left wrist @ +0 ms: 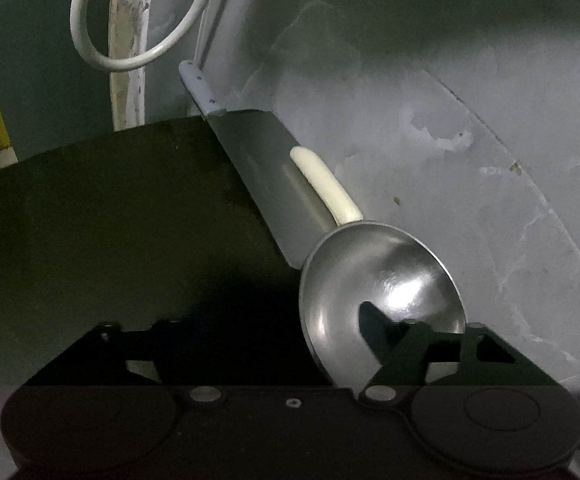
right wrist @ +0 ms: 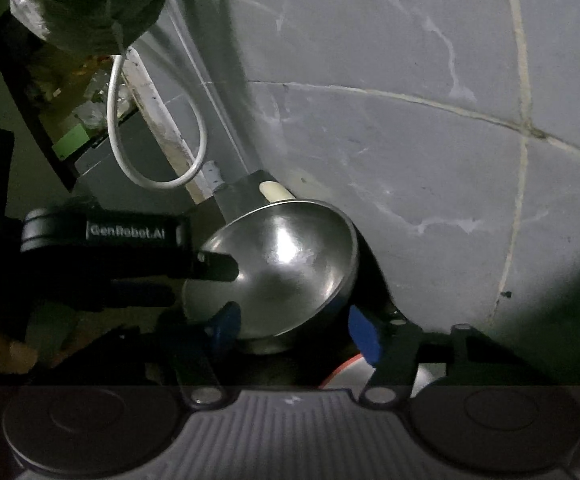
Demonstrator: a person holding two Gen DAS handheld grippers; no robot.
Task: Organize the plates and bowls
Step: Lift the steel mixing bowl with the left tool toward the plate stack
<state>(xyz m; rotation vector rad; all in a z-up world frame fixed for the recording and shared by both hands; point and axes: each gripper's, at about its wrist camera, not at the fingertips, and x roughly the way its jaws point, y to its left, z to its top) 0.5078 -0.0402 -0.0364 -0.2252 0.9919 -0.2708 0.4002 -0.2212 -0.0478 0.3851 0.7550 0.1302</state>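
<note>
One shiny round steel bowl (right wrist: 278, 272) tilted, rim clamped by left gripper (right wrist: 216, 266); right gripper (right wrist: 294, 330), blue pads spread wide, straddles bowl; looped white cable (right wrist: 150, 136) behind, grey tiled floor (right wrist: 430, 160) below.

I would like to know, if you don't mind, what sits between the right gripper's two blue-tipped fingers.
In the right wrist view, the steel bowl sits partly between the right gripper's blue fingertips, its lower edge in the gap. The left gripper holds its rim.
</note>
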